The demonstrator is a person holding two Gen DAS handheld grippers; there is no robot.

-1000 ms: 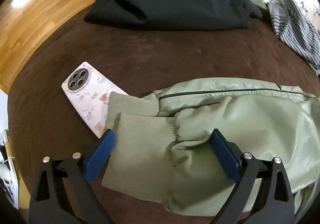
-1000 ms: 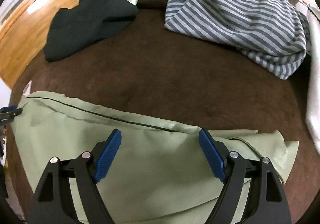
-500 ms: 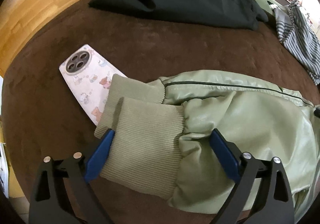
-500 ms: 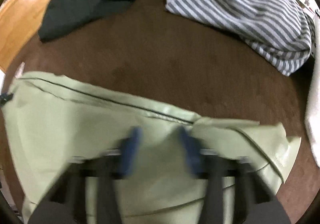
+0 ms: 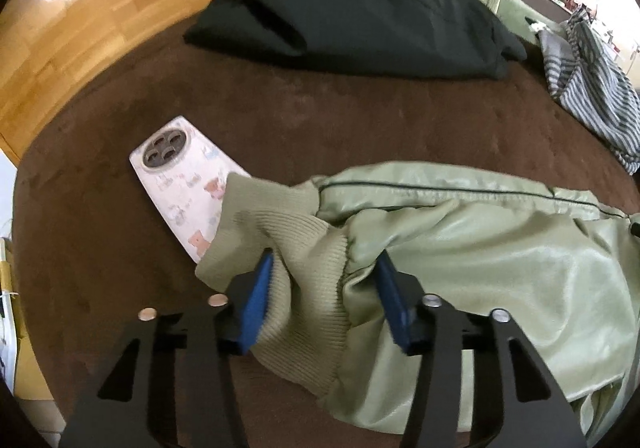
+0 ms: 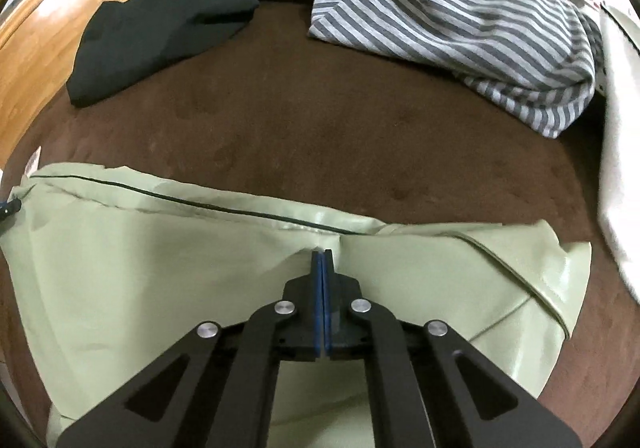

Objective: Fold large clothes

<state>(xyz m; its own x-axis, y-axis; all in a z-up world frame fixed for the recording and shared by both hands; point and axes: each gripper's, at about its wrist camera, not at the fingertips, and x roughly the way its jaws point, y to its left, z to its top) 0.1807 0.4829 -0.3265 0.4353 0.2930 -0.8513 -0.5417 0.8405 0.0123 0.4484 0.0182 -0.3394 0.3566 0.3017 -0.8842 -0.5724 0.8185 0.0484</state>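
Jacket (image 6: 160,268): right gripper (image 6: 322,260) clenched on edge; left gripper (image 5: 324,276) closing round cuff (image 5: 308,248).

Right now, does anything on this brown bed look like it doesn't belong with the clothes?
Yes: a phone in a cartoon-print case lies among the laundry, its lower end tucked under the green jacket's ribbed cuff. Folding could drag it along.

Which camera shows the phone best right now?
The left wrist view: the phone lies back-up on the brown bed cover, its lower end under the green jacket's knit cuff. The right wrist view shows only a sliver.
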